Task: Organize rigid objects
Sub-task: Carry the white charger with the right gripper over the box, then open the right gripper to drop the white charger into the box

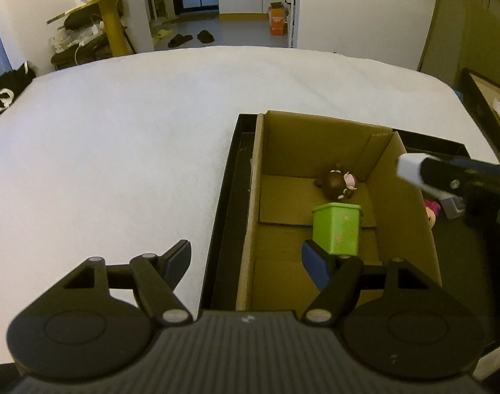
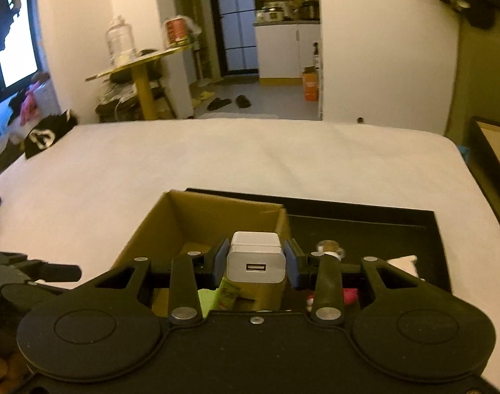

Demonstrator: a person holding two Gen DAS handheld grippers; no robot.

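Right gripper (image 2: 256,258) clamped on white USB charger (image 2: 256,260), held over cardboard box (image 1: 319,138), likely for drop-in. Left gripper (image 1: 246,262) jaws apart, empty, near box's left wall, clear of green bin (image 1: 337,229).

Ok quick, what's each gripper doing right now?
Left gripper: open, holding nothing, above the cardboard box edge.
Right gripper: shut on the white USB charger, above the box.
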